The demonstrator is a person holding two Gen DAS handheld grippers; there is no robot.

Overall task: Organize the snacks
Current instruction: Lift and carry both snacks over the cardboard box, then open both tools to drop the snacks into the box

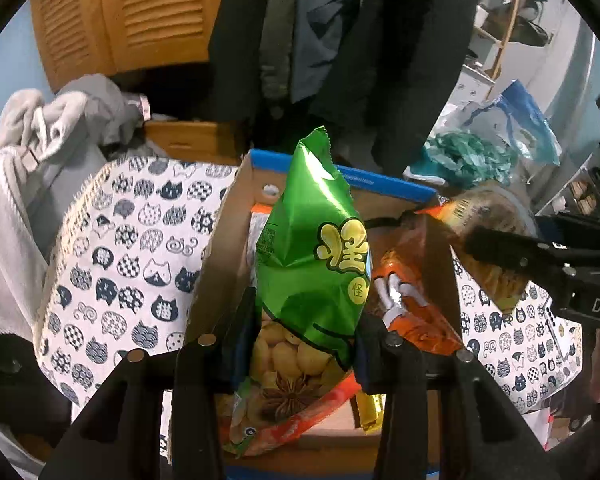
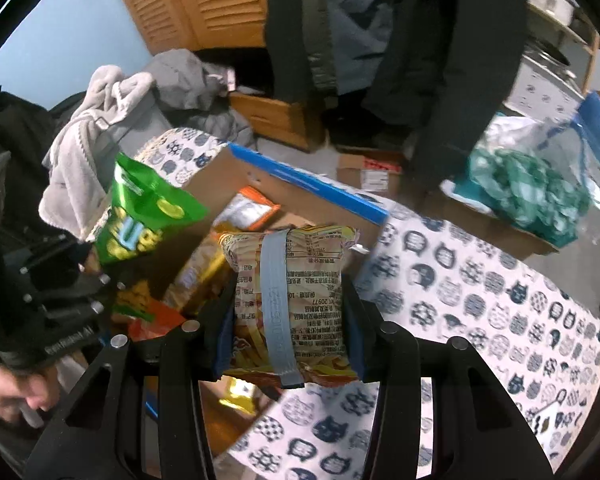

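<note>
Cloth (image 1: 112, 248) with cat faces covers the table on the left, box (image 1: 228, 240) sitting on it. Left gripper (image 1: 300, 344) clamps the green bag (image 1: 312, 256) upright over the box, an orange pack (image 1: 416, 304) lying inside just to its right. Right gripper (image 2: 288, 320) squeezes a yellow pack (image 2: 292, 304), banded in grey, at the box's right edge above the cloth.

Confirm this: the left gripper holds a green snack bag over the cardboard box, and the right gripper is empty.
Not quite. The right gripper is not empty: the right wrist view shows it shut on a yellow snack packet. The left gripper does hold the green snack bag over the cardboard box.
</note>
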